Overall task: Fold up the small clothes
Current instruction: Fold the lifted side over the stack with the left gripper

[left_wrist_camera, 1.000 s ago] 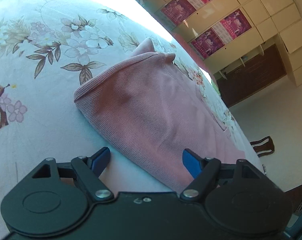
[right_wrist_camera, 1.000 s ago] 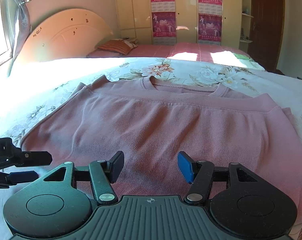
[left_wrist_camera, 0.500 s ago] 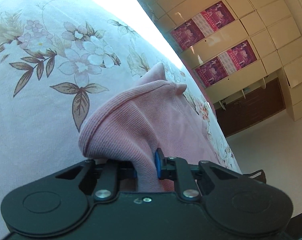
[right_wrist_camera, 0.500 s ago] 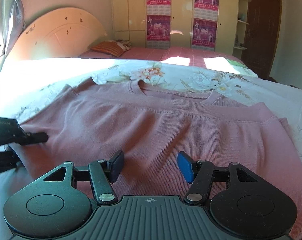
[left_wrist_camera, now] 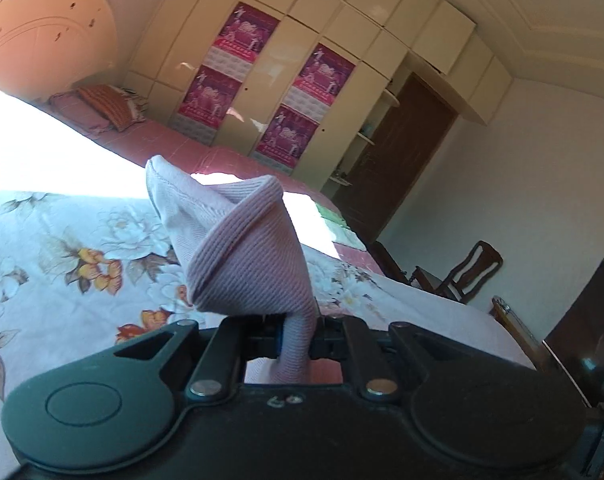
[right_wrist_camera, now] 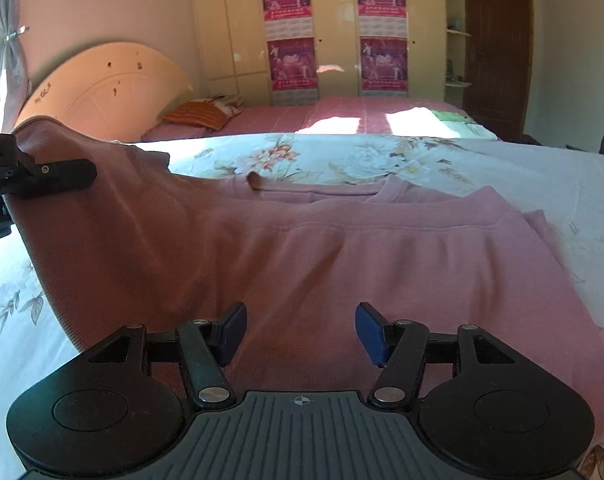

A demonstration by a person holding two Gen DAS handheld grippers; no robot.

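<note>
Left wrist view showed the left gripper (left_wrist_camera: 298,340) with its jaws squeezed tight on a bunched corner of the pink top (left_wrist_camera: 238,248). The cloth stuck up toward 12 o'clock, off the flowery bedsheet (left_wrist_camera: 62,264).

Right wrist view showed more. At 9 o'clock the left gripper (right_wrist_camera: 42,176) held the top's left side up in the air. The rest of the pink top (right_wrist_camera: 382,264) lay flat on the bedsheet (right_wrist_camera: 502,168), spread from the middle out to 3 o'clock. At 6 o'clock the right gripper (right_wrist_camera: 301,334) had its jaws wide open with nothing in them. It hung just over the near edge of the top.

The step looked like folding the left side over. Next, the left gripper would likely need to carry its corner across toward 3 o'clock and lay it down flat. The right gripper could press the cloth so it would not slide.
</note>
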